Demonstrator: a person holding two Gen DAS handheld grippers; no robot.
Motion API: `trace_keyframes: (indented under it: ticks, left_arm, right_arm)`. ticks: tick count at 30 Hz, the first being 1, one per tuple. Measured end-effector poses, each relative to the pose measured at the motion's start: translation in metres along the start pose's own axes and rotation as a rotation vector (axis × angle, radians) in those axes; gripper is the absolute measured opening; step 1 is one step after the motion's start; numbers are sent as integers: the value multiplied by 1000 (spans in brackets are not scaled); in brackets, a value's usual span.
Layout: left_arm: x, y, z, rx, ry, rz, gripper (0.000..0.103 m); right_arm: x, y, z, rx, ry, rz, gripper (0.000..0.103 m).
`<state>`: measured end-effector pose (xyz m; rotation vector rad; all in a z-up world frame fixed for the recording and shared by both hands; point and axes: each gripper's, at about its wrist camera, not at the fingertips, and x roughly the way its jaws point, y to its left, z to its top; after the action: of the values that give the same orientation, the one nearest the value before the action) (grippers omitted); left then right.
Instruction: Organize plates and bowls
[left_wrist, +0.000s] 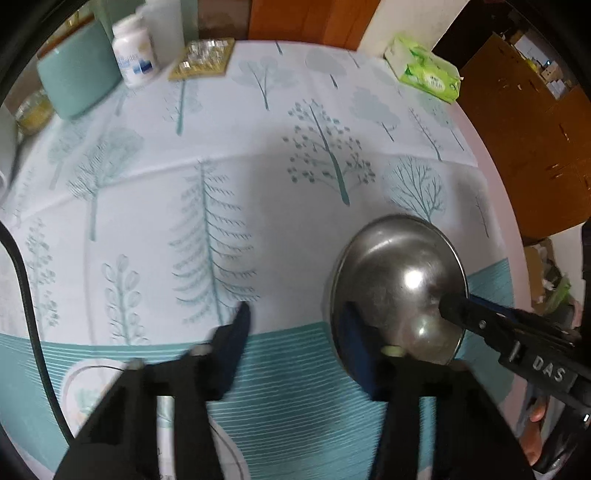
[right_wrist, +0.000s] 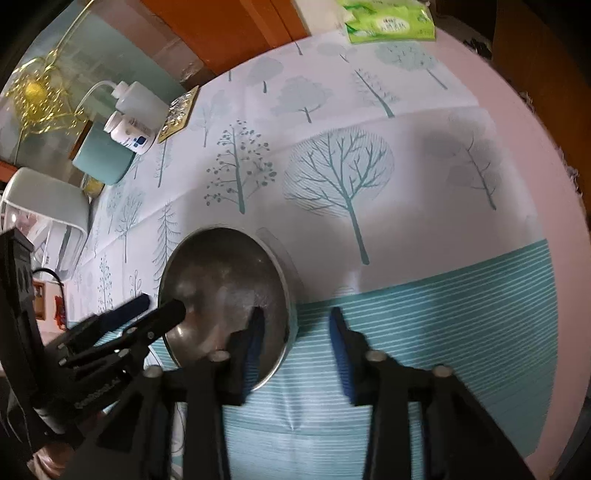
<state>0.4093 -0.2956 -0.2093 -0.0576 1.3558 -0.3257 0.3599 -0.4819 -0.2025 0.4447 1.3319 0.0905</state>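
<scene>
Where the left wrist camera looks down along the left tongs (left_wrist: 295, 312), their two blue-padded arms stand spread above a tree-printed tablecloth (left_wrist: 221, 184). The steel bowl (left_wrist: 399, 280) sits upright on the cloth at their right side. Their right arm dips inside its near rim, while their left arm hangs outside over bare cloth, well clear of the metal. So the rim lies between the arms, but nothing is pinched. From the right, the right tongs (left_wrist: 467, 302) reach in: one black arm is in the bowl's hollow and the blue-padded one is just outside the far rim. From here I cannot tell whether those press the wall. Well beyond the left tongs' tips, at the table's far edge, stand a white bottle (left_wrist: 135, 51) and a teal cup (left_wrist: 77, 85) to the left, and a green tissue pack (left_wrist: 428, 74) to the right.

In the right wrist view, the right tongs are likewise parted. Their left arm is lowered inside the bowl, and their right arm is outside over the striped teal band, with a strip of cloth showing between pad and rim. The bowl lies at their left side. The left tongs enter from the left, straddling the opposite rim: black arm in, blue pad out.
</scene>
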Motion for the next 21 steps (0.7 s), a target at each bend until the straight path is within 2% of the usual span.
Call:
trace_keyframes:
  ticks: [2,3,4,8,15,21]
  left_arm:
    - [2,3,0,-24,5,-57,22]
    - [2,2,-1,-29,9,-73,13]
    - [2,0,-2,-26,16,-75,9]
    - [-9,-8,-8,13,0,-40,8]
    - [-53,-16,-19,46,-39,-58,8]
    - [-102,-29,-46,86,-55,-65,8]
  right_arm:
    - [3,-4,0,21,21,49,10]
    - [3,-3,1,23,19,56,10]
    - [2,-2,0,18,17,59,10]
    - [-5,7,-4,-12,9,47,11]
    - [-36,14,-17,-21,-8,89,10]
    - [-73,23,-44,-61,-27,117,10]
